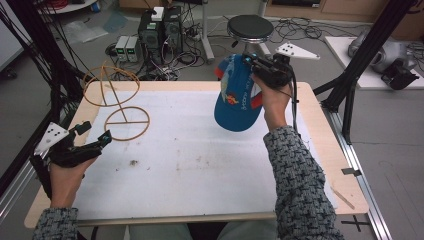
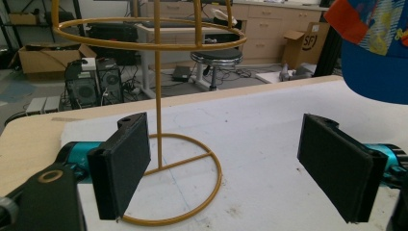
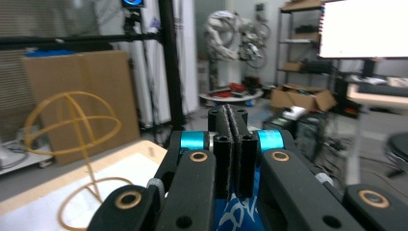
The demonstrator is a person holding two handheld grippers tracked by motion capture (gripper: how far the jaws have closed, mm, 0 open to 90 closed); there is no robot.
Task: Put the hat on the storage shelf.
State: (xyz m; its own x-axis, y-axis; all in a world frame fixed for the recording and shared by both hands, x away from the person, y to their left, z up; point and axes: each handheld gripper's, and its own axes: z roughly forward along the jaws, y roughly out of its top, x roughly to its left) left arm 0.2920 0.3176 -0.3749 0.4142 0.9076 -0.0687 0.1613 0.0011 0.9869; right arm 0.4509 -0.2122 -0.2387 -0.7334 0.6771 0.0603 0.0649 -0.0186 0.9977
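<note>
A blue cap (image 1: 238,97) with red and white trim hangs in the air over the table's far right part. My right gripper (image 1: 250,61) is shut on its top edge; in the right gripper view the blue fabric (image 3: 240,211) shows below the pressed jaws of the right gripper (image 3: 232,126). A gold wire hat stand (image 1: 114,100) with a round base and a dome-shaped top stands at the far left of the white mat (image 1: 200,160). My left gripper (image 1: 95,134) rests low at the left edge, open, its jaws aimed at the hat stand (image 2: 159,125). The cap (image 2: 375,53) hangs at the upper right.
The wooden table edge (image 1: 320,130) frames the mat. Behind the table stand a black stool (image 1: 250,27), computer boxes (image 1: 160,30) and tangled cables on the floor. Black frame posts (image 1: 360,65) rise at the right.
</note>
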